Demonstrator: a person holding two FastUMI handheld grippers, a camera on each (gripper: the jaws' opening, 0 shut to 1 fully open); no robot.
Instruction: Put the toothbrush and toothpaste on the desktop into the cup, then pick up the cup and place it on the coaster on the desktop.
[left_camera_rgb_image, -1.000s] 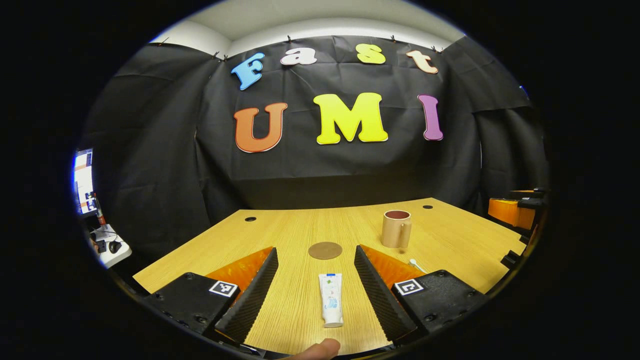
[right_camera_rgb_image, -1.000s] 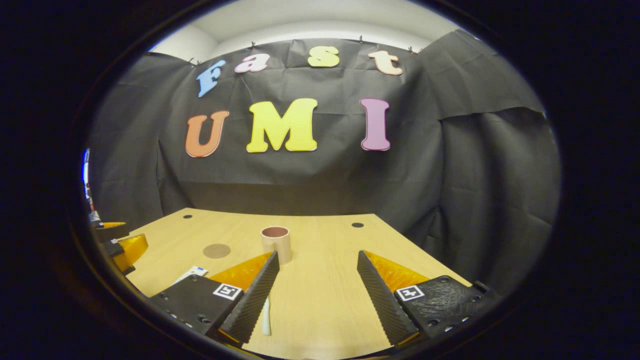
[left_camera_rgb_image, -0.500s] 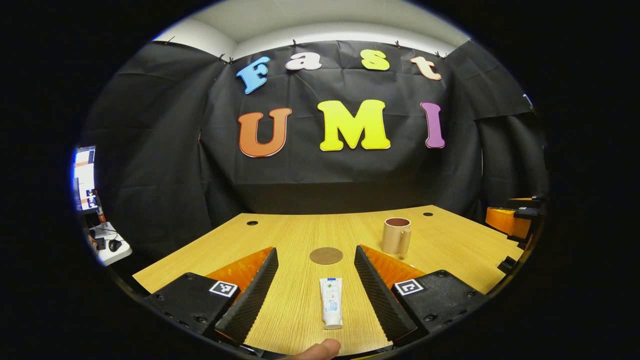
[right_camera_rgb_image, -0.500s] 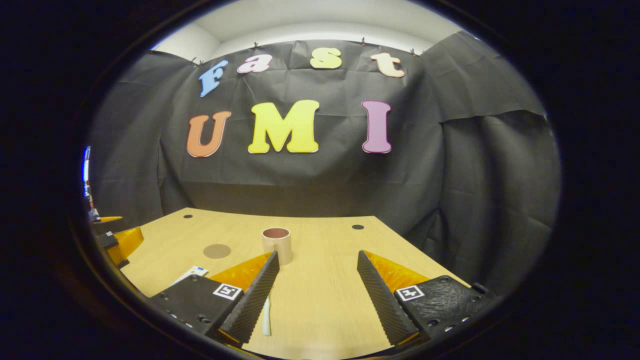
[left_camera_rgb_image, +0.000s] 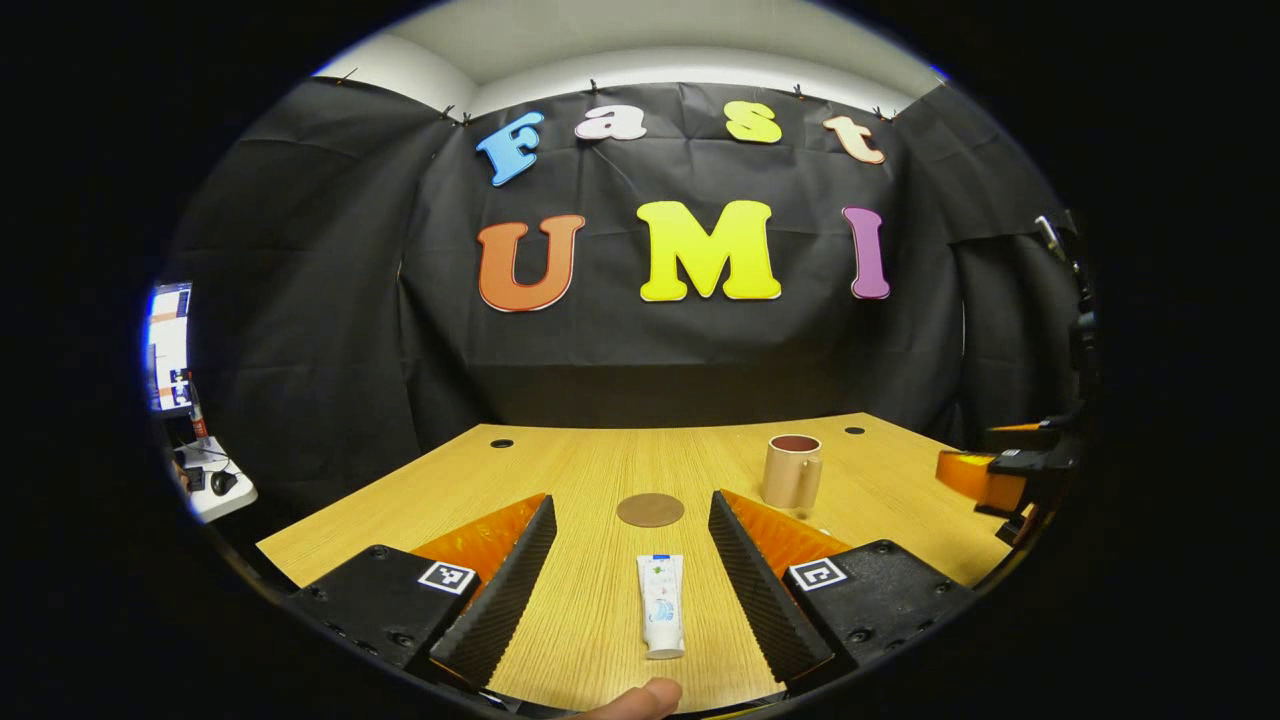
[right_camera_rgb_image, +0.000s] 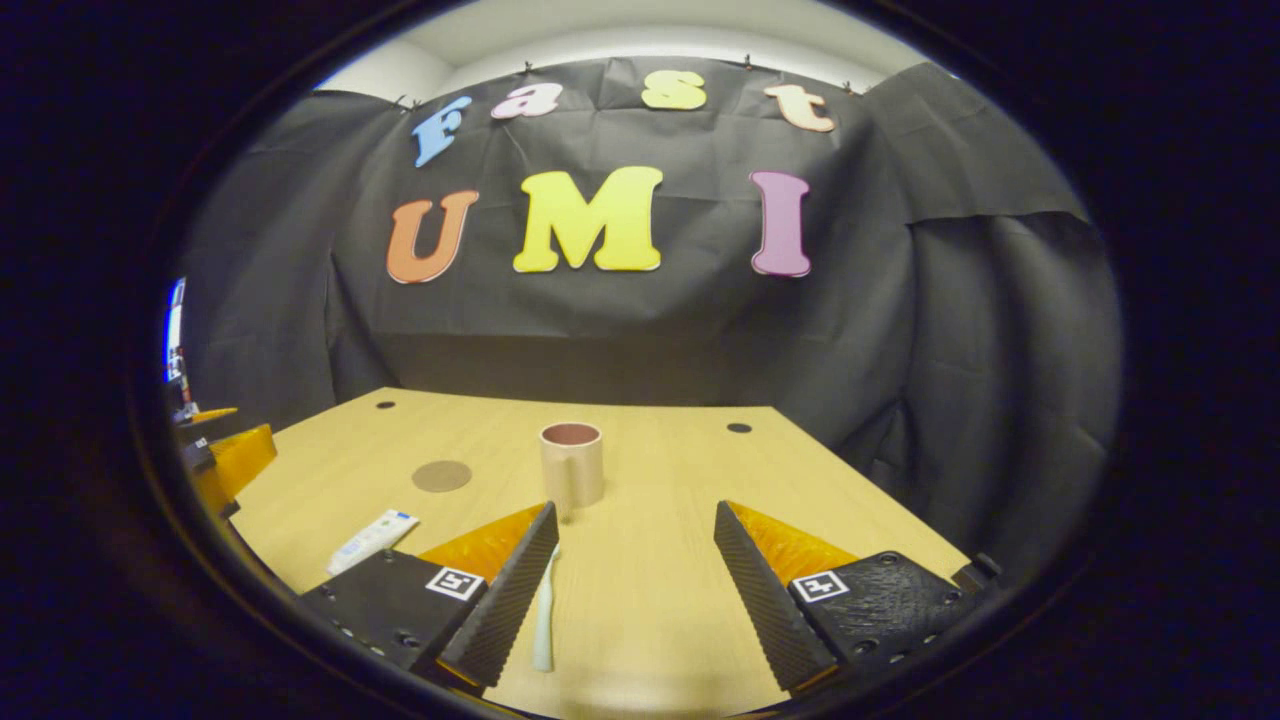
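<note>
Near the wooden desk's (left_camera_rgb_image: 560, 470) front edge, white toothpaste tube (left_camera_rgb_image: 661, 603) lies between spread left gripper (left_camera_rgb_image: 632, 570) fingers; right gripper (right_camera_rgb_image: 637, 580) spread, pale toothbrush (right_camera_rgb_image: 543, 620) off-centre—likely misgrasp. Tan cup (right_camera_rgb_image: 572, 464) mid-desk.

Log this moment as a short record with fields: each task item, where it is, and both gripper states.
toothpaste: white tube flat on the wooden desktop, between the open left gripper fingers
toothbrush: pale toothbrush flat beside the open right gripper
cup: tan handled mug, upright, nothing seen inside
coaster: round brown disc, bare
</note>
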